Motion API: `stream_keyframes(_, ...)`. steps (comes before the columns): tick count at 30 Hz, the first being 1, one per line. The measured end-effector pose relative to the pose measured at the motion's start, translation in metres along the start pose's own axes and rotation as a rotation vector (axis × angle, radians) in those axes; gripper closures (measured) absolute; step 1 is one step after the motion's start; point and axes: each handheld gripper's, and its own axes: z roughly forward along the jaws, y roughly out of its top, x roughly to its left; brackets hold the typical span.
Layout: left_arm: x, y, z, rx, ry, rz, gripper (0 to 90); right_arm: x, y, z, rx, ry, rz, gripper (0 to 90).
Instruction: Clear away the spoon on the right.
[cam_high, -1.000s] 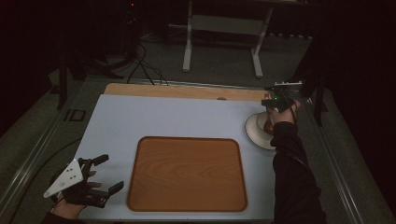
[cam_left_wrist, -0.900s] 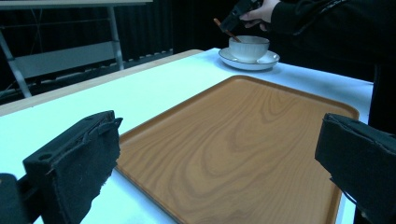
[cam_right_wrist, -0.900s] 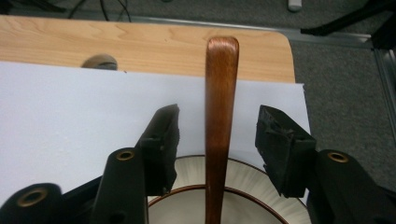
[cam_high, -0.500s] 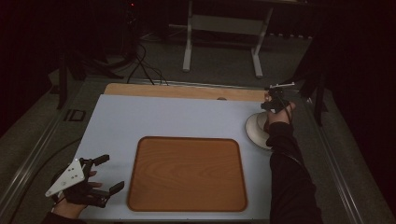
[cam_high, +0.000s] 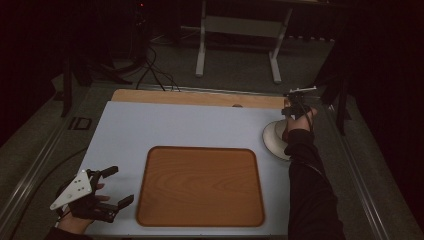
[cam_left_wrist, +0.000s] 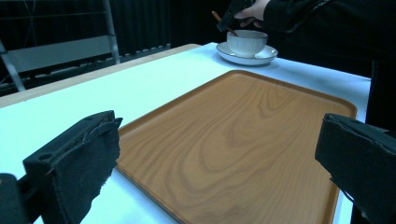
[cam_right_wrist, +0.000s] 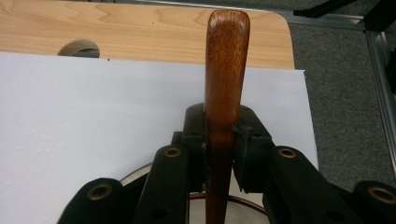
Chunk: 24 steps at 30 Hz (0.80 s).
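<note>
Nearest, at seven o'clock, our left gripper (cam_high: 95, 195) rests spread wide beside the wooden tray (cam_high: 200, 185), seemingly idle. Farther, at two o'clock, our right gripper (cam_right_wrist: 223, 135) pinches a wooden handle (cam_right_wrist: 226, 60), likely a spoon, above the white cup (cam_left_wrist: 246, 42) on its saucer (cam_high: 272, 140). Its lower end is hidden inside the cup.

- High view: dim overall; surroundings beyond the table (cam_high: 150, 125) near black, far floor barely lit; picture soft, slightly grainy.
- Left gripper view: brighter; white tabletop glows pale, soft sheen on the wooden tray (cam_left_wrist: 233, 144); near jaws blurred.
- Right gripper view: evenly lit, sharp; mild glare along the wooden handle (cam_right_wrist: 226, 60).
</note>
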Motion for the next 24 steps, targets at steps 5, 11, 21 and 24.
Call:
stream_keyframes(5,0.0,0.0,0.0,-0.001,0.0,0.003,0.0,0.001,0.002,-0.002,0.01,0.001,-0.008,77.3)
stream_keyframes(11,0.0,0.0,0.0,0.0,-0.001,0.002,0.0,-0.001,0.003,-0.008,-0.006,0.021,0.006,77.5)
stream_keyframes(21,0.0,0.0,0.0,0.001,-0.001,0.005,0.0,-0.004,0.006,-0.031,-0.056,0.048,0.009,77.6)
stream_keyframes(24,0.0,0.0,0.0,0.001,-0.001,0.006,0.0,-0.002,0.006,-0.038,-0.071,0.057,0.004,77.6)
